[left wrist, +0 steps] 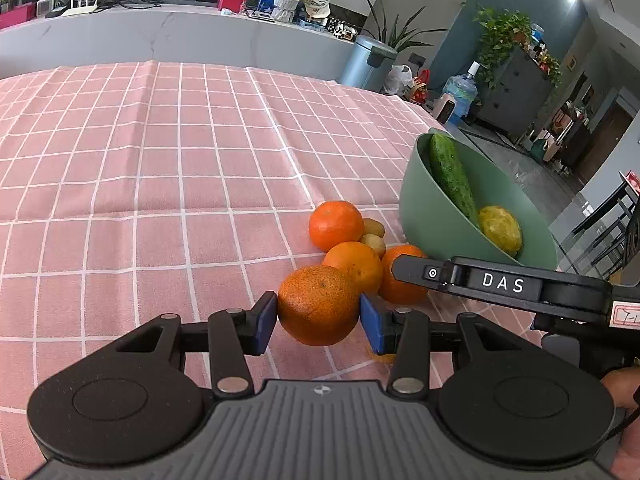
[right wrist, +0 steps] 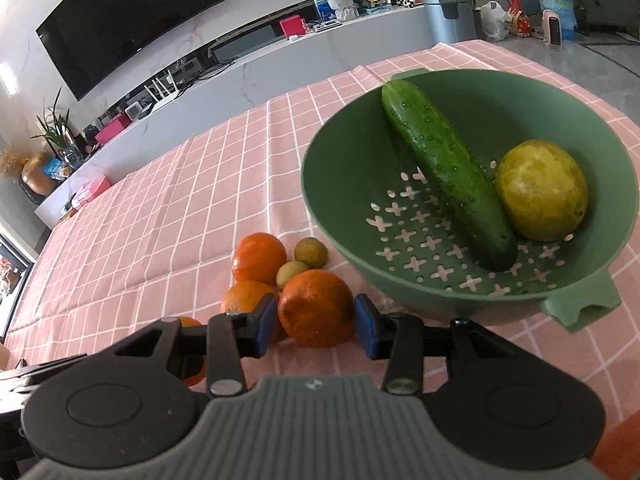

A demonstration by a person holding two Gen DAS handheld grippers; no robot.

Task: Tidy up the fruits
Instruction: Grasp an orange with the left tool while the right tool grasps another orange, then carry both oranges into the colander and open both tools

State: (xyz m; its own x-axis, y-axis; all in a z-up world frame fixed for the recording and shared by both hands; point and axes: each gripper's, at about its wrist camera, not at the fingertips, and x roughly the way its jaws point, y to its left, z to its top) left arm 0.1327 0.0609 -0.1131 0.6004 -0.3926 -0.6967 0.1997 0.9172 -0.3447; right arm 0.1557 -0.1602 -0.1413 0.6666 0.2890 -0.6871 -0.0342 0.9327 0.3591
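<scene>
Each claw is clamping an orange, left claw (left wrist: 319, 318) and right claw (right wrist: 316, 318); lifting straight, then swinging toward the bowl (right wrist: 624, 184) at two o'clock, is looking safest.

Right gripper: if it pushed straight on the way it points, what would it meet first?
The round orange mandarin already between the right gripper's blue pads; beyond it, probably the two small tan fruits, though depth is unclear.
</scene>
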